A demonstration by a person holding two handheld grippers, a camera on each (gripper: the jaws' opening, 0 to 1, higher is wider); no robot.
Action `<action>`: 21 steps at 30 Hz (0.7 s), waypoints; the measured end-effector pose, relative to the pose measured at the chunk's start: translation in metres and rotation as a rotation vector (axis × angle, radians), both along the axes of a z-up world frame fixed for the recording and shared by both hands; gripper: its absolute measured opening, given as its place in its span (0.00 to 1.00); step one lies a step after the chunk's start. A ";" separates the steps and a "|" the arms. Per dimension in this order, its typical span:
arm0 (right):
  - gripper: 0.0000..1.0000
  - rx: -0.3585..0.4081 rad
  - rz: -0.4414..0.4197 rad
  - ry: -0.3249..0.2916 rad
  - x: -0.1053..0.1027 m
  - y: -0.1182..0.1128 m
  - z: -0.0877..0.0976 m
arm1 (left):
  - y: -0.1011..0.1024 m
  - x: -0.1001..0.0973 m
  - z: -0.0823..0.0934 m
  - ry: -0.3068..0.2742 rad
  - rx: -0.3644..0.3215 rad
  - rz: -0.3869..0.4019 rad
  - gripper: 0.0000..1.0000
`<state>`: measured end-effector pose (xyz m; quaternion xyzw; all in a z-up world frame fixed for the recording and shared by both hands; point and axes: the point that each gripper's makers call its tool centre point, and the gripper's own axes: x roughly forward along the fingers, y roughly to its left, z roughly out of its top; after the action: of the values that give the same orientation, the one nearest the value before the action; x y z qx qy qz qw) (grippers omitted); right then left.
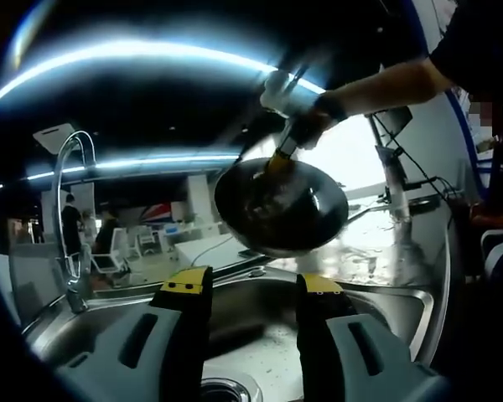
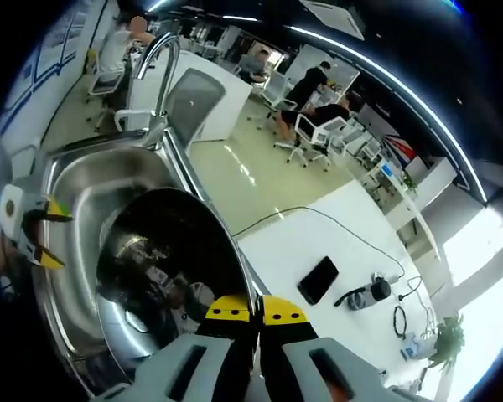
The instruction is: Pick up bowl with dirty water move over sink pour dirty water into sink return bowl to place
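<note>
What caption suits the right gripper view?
Right tool shut on the rim of a steel bowl, tipped over the sink.

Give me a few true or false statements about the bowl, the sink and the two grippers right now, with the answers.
1. The right gripper is shut on the rim of the bowl. True.
2. The bowl rests flat on the counter. False: it is held tilted over the sink.
3. The left gripper holds the bowl. False: its jaws are open and hold nothing.
4. A faucet stands at the sink's edge. True.
5. A black phone lies on the white table. True.
</note>
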<state>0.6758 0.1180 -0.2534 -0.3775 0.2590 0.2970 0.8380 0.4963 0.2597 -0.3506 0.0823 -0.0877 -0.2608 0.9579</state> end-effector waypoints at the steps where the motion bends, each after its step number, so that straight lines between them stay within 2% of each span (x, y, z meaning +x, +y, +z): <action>1: 0.00 -0.002 0.006 -0.009 0.002 0.002 0.001 | 0.000 0.000 0.000 -0.002 0.001 0.003 0.39; 5: 0.00 0.002 0.016 -0.022 0.005 0.008 0.001 | 0.001 0.000 0.001 -0.003 -0.001 0.010 0.39; 11: 0.00 -0.031 0.052 -0.087 0.006 0.017 0.004 | -0.001 0.001 -0.002 0.004 0.009 -0.004 0.39; 15: 0.00 -0.052 0.082 -0.198 0.006 0.024 0.015 | -0.002 0.002 -0.003 0.008 0.010 -0.010 0.39; 17: 0.00 -0.073 0.106 -0.234 0.004 0.028 0.018 | -0.002 0.002 -0.002 0.007 0.012 -0.012 0.39; 21: 0.00 -0.069 0.114 -0.217 0.000 0.031 0.015 | -0.002 0.002 -0.002 0.006 0.012 -0.009 0.39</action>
<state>0.6763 0.1490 -0.2387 -0.4503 0.1550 0.2925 0.8293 0.4981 0.2579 -0.3530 0.0868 -0.0836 -0.2659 0.9564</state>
